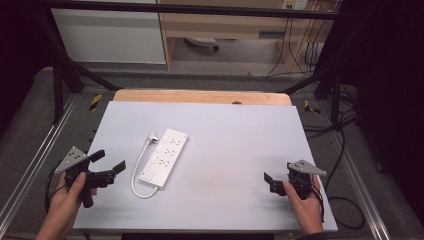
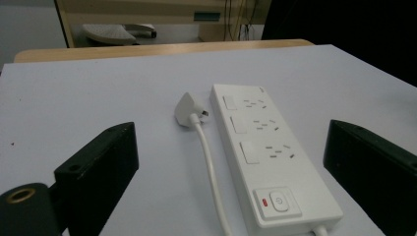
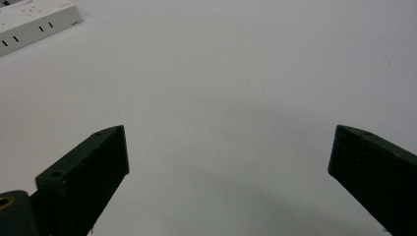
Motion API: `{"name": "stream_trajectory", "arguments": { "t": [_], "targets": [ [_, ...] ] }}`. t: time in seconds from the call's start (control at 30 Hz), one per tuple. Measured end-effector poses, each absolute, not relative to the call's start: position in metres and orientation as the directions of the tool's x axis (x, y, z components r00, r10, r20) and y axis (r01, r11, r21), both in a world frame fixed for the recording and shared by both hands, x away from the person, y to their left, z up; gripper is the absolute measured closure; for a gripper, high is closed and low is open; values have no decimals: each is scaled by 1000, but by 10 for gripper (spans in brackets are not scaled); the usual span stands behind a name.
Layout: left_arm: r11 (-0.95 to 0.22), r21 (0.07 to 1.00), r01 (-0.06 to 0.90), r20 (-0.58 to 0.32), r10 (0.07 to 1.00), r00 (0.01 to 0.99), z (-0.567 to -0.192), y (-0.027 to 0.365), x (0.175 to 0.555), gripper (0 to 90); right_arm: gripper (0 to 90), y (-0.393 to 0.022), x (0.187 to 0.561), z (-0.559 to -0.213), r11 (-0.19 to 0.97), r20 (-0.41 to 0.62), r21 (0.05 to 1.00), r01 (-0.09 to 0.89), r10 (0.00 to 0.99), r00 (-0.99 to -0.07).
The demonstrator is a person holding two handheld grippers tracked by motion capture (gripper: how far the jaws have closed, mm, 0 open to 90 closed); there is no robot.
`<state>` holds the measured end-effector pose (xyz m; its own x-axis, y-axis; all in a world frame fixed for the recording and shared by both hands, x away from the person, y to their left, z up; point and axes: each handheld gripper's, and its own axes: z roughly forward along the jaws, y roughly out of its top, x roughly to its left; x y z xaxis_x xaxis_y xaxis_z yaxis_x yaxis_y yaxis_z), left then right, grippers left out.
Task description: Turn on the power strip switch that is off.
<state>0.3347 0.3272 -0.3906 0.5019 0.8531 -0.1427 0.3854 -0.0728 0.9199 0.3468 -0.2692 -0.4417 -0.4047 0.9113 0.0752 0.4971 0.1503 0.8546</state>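
Observation:
A white power strip [image 1: 165, 156] lies on the white table top [image 1: 235, 145], left of centre, with three socket groups and a switch at its near end. Its white cable [image 1: 135, 179] loops back from the near end to the plug [image 1: 152, 136], which lies beside the strip's far end. My left gripper [image 1: 110, 160] is open near the table's left edge and faces the strip. In the left gripper view, the power strip [image 2: 268, 157] and plug [image 2: 188, 112] lie ahead of the open left gripper [image 2: 231, 142]. My right gripper [image 1: 270, 182] is open at the front right, over bare table.
A wooden strip [image 1: 200, 96] runs along the table's far edge. Black frame legs and cables [image 1: 345, 150] stand beside the table on the right. In the right gripper view, a corner of the power strip [image 3: 34, 22] sits far off, beyond the right gripper [image 3: 228, 147].

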Motion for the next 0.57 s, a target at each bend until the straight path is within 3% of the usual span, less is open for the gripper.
{"name": "stream_trajectory", "arguments": {
  "t": [0.33, 0.57],
  "targets": [
    [-190, 835, 516, -117, 855, 505, -425, 334, 320, 70, 23, -270, 347, -442, 143, 80, 854, 501, 914, -398],
    [-267, 801, 536, -58, 856, 514, -432, 321, 318, 71, 23, -269, 347, -443, 147, 75, 852, 503, 916, -395]
  ]
}}
